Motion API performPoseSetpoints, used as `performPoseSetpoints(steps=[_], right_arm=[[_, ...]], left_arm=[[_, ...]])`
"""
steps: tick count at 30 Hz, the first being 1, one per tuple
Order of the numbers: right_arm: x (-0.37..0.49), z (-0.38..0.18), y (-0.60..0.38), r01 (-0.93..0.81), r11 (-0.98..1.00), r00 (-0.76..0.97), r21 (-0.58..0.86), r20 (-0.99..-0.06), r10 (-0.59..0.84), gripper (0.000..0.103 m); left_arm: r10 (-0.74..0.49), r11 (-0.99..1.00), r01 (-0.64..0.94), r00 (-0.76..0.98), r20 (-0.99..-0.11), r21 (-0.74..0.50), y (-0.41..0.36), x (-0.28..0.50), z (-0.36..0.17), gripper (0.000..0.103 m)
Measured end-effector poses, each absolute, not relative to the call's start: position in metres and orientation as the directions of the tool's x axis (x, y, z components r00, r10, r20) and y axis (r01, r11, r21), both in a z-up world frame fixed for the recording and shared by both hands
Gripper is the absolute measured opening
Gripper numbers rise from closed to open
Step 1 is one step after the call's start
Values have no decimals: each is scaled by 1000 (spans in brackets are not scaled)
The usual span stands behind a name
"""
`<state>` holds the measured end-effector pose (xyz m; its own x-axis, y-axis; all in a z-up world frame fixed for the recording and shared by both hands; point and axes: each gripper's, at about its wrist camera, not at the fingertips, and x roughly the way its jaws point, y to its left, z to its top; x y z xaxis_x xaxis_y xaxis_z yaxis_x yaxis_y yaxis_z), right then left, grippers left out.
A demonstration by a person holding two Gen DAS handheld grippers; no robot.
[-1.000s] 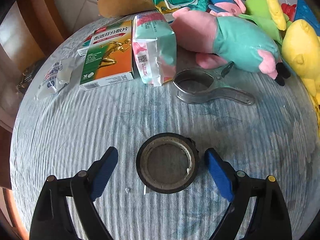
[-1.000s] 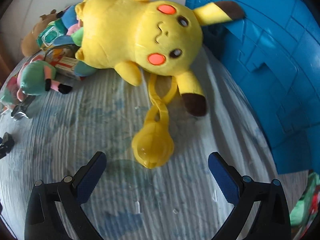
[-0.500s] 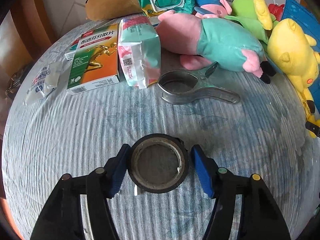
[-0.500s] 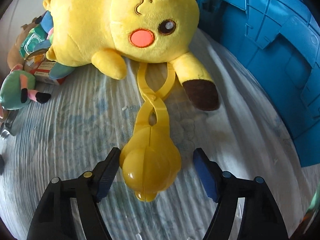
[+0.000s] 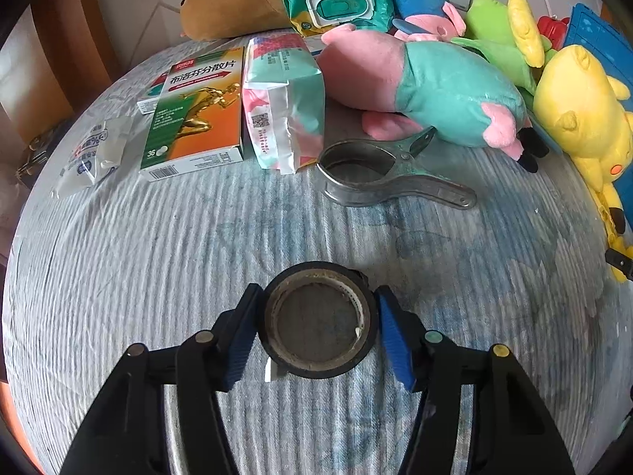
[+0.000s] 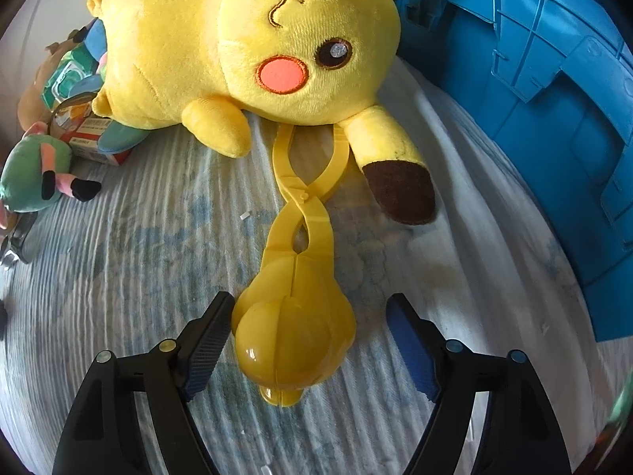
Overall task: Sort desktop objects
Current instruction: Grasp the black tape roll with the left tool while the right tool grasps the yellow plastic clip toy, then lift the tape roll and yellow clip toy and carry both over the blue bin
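A black tape roll [image 5: 316,370] lies flat on the striped cloth. My left gripper [image 5: 318,332] straddles it, jaws still closing, and both blue pads [image 5: 395,340] sit against the roll's sides. In the right wrist view, yellow plastic ball tongs [image 6: 292,340] lie on the cloth, their handles running under a yellow plush [image 6: 245,39]. My right gripper [image 6: 308,348] stands around the ball end, jaws opening slightly. Its left pad [image 6: 207,346] is at the ball's edge, and a gap separates the right pad from the ball.
Beyond the roll lie a metal clamp [image 5: 391,182], a green-and-orange medicine box [image 5: 194,114], a tissue pack [image 5: 285,103], a pink-and-teal plush [image 5: 435,87], a wipes pack [image 5: 340,8] and a sachet [image 5: 91,154]. A blue crate [image 6: 534,79] stands right of the yellow plush.
The left jaws came in from wide apart onto the tape roll. The right gripper moved in over the tongs' ball end and its jaws narrowed around it.
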<state>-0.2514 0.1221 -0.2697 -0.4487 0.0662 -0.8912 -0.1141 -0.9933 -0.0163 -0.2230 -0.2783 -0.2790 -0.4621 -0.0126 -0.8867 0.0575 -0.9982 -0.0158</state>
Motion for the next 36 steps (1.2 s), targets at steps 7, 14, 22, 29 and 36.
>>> performPoseSetpoints(steps=[7,14,22,29,36], right_arm=[[-243,-265,116,-105,-994,-452,-16,-890,62,77],[-232,-260,110,-113,-994,-460,2,-886,51,79],[-212,-251,95,-82,-996,-461,-29,-885,63,55],[-186,-232,101,-49,-999,-453,19,-891,6,55],[-150,-203,108,1,-1000,-470,6,-883,-6,55]], left_arm=[[-9,-999,45,-462,-887,-13,-280,-224,-279,62],[-10,-999,38,-445,-895,-8,-281,-217,-278,56],[-41,-999,28,-459,-887,32,-272,-217,-259,55],[-20,-1000,10,-460,-888,17,-271,-204,-235,55],[23,-999,-38,-471,-882,-6,-244,-188,-218,55]])
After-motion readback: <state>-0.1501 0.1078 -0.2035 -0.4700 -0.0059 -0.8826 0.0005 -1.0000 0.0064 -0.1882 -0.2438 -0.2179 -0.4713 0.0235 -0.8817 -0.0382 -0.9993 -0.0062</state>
